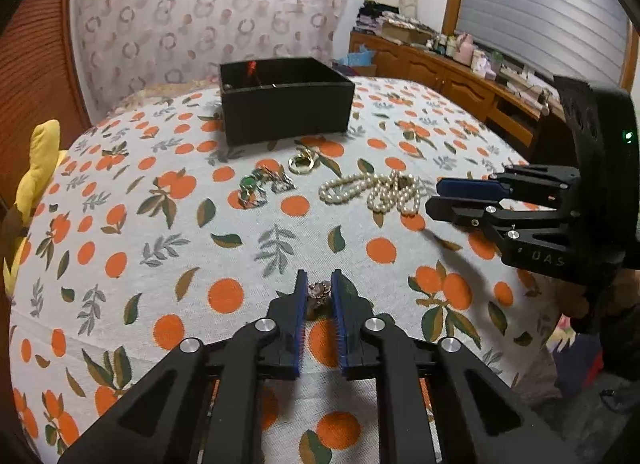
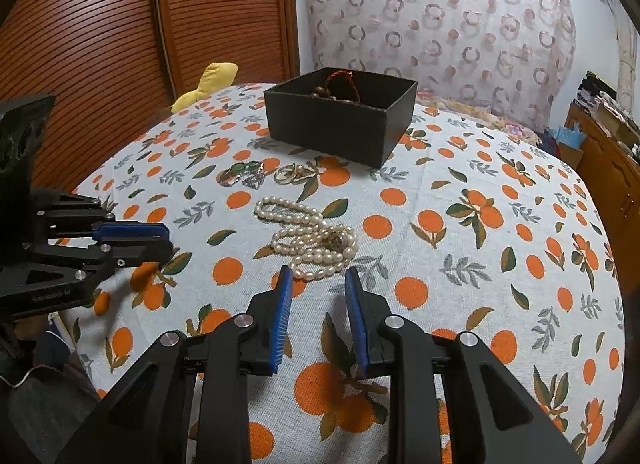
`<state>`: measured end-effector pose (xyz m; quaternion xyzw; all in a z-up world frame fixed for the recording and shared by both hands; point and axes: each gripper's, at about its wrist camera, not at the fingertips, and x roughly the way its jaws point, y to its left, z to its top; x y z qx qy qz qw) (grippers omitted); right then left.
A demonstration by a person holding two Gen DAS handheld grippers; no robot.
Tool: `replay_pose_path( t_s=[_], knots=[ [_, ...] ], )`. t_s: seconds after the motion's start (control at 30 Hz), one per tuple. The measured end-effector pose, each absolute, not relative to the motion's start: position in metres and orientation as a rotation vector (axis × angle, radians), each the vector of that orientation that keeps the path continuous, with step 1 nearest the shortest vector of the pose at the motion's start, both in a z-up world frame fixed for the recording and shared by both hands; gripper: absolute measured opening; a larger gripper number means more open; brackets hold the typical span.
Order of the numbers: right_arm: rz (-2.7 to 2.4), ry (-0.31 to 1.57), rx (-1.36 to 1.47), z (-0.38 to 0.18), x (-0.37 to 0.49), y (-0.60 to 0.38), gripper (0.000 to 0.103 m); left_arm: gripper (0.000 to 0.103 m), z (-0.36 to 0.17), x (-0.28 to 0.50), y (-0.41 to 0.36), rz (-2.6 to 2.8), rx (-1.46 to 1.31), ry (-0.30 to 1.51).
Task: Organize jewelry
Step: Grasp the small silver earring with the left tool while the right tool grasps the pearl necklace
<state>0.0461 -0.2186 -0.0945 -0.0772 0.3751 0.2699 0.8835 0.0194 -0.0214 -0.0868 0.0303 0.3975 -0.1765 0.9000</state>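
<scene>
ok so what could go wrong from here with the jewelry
The left gripper pinches a small ring only at its fingertips; it could slip out on the way to the black box.

The right gripper is open just short of the pearl necklace, which lies in a tangled heap, so a grab may catch one strand and drag the rest.

Dragged loops might also disturb the rings lying beyond the necklace.
</scene>
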Motion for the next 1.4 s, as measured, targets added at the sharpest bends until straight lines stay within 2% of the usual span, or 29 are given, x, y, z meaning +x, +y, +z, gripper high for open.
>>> replay_pose_path(
  t_s=[0.17,0.2,0.23,0.37,0.8,0.83,0.9,0.93,1.2,1.27,1.33,1.4],
  knots=[
    [0.563,0.779,-0.165,-0.089,0.058,-0.219,0.029,0.01,-0.079,0.018,-0.008,-0.356,0.003,0.787],
    [0.565,0.781,-0.167,-0.088,0.062,-0.218,0.028,0.01,-0.078,0.018,-0.007,-0.354,-0.004,0.782],
    [0.566,0.783,-0.17,-0.087,0.064,-0.217,0.022,0.01,-0.077,0.018,-0.005,-0.351,-0.009,0.778],
    [0.57,0.788,-0.193,-0.086,0.072,-0.211,0.017,0.01,-0.078,0.017,-0.001,-0.343,-0.024,0.774],
    [0.649,0.81,-0.238,-0.082,0.087,-0.182,0.017,0.01,-0.079,0.016,0.003,-0.343,-0.032,0.771],
    [0.656,0.816,-0.253,-0.083,0.089,-0.178,0.017,0.01,-0.078,0.016,0.003,-0.342,-0.032,0.771],
    [0.658,0.831,-0.279,-0.086,0.093,-0.173,0.031,0.01,-0.078,0.016,0.003,-0.342,-0.034,0.77],
    [0.663,0.839,-0.285,-0.088,0.094,-0.173,0.034,0.01,-0.078,0.015,0.003,-0.342,-0.034,0.769],
    [0.677,0.872,-0.308,-0.097,0.095,-0.173,0.035,0.01,-0.077,0.015,0.005,-0.342,-0.038,0.765],
    [0.696,0.869,-0.333,-0.096,0.091,-0.169,0.028,0.01,-0.077,0.015,0.005,-0.342,-0.038,0.765],
    [0.715,0.869,-0.35,-0.096,0.086,-0.166,0.007,0.01,-0.077,0.015,0.005,-0.342,-0.039,0.764],
    [0.722,0.863,-0.362,-0.095,0.082,-0.165,0.006,0.01,-0.076,0.015,0.005,-0.342,-0.04,0.762]
  ],
)
